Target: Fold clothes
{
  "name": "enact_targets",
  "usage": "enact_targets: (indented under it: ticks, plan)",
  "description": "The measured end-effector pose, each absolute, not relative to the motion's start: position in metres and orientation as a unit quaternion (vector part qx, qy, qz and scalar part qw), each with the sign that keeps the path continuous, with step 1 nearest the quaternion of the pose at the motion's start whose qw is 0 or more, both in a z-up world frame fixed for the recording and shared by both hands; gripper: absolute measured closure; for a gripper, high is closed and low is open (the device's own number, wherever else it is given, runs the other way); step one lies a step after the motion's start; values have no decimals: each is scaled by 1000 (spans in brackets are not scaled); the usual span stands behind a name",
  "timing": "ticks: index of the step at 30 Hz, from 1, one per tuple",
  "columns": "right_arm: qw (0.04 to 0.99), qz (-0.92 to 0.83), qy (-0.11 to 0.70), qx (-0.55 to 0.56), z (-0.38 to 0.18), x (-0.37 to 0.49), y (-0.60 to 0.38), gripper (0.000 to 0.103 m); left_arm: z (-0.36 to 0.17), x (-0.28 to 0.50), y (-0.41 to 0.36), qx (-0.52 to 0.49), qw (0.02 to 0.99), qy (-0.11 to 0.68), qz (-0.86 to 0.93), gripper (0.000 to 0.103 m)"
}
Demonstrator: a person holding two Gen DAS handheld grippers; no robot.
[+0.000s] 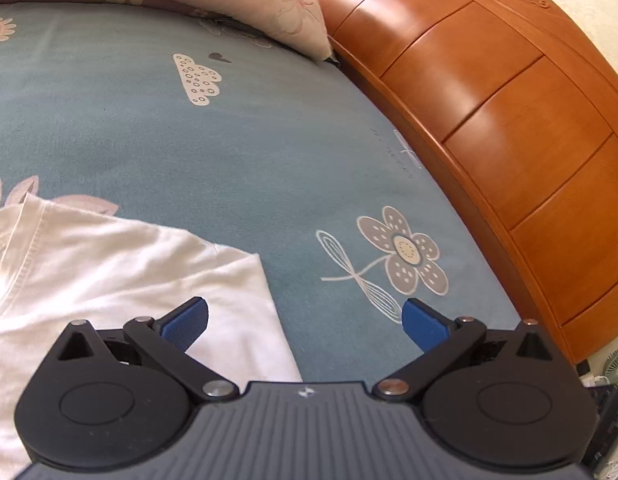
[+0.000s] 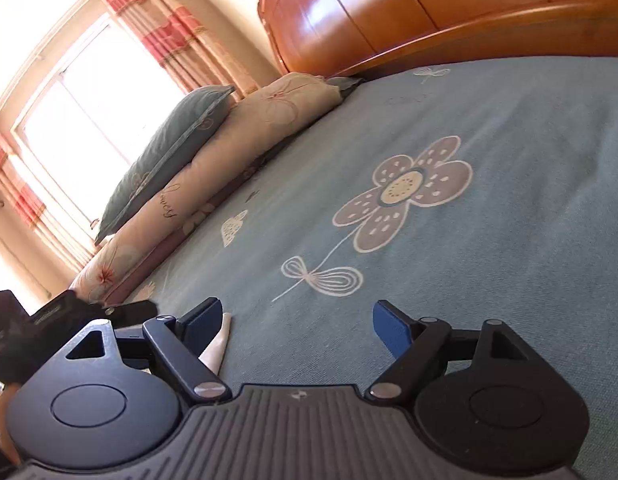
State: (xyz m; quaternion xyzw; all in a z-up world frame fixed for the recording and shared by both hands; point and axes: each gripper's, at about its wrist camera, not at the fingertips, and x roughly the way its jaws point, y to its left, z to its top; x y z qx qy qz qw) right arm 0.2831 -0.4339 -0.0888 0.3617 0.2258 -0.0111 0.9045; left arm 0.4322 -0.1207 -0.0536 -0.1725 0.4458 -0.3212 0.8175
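The left gripper (image 1: 305, 322), black with blue ribbed pads, hangs above the bed with its jaws wide apart and nothing between them. Its left pad (image 1: 187, 322) is over the edge of a white cotton T-shirt (image 1: 109, 276), but it does not press on the cloth as far as I can see. The T-shirt lies flat on the blue-grey bed sheet with printed flowers (image 1: 229, 152), in the lower left part of the left wrist view; its ribbed collar is at the far left and one straight edge runs down toward the gripper. Just beside this edge, on the right, the sheet shows a grey printed flower with a pale centre.

Along the right side of the bed stands a glossy orange-brown wooden headboard with panels (image 1: 489, 92). A cream pillow with pale flower pattern (image 1: 277, 8) lies against it at the top.

The right gripper (image 2: 297, 328), of the same kind, also has its jaws well apart and holds nothing. It is tilted, so the bed looks sloped in its view. A small white piece of the T-shirt shows just beside its left pad (image 2: 203, 322); whether they touch I cannot tell. Further away lie a grey-blue pillow (image 2: 165, 152) on the cream one, and behind them a bright window with red and cream striped curtains (image 2: 169, 36).
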Motion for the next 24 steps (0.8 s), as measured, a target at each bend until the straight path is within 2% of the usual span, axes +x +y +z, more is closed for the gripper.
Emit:
enact_targets:
  ticks: [4,9,14,20,24]
  plan:
    - [901,-13,231,366,-94,285,-438,17,-64,407,-127,-178,801,458,-342,1]
    - [920,11,223,323,-85,280,-427,17,-87,411,-152,-200,778,476,-359,1]
    - [912,3,226,342,-86,279,-434,17,-89,414,-168,-210,767,480,-370,1]
    - [912,2,229,341,-85,279,-433,17,-57,390,-125,-178,808,432,-358,1]
    - [911,10,231,341,-85,280,-429,17,-61,375,-94,-172,820,441,-323,1]
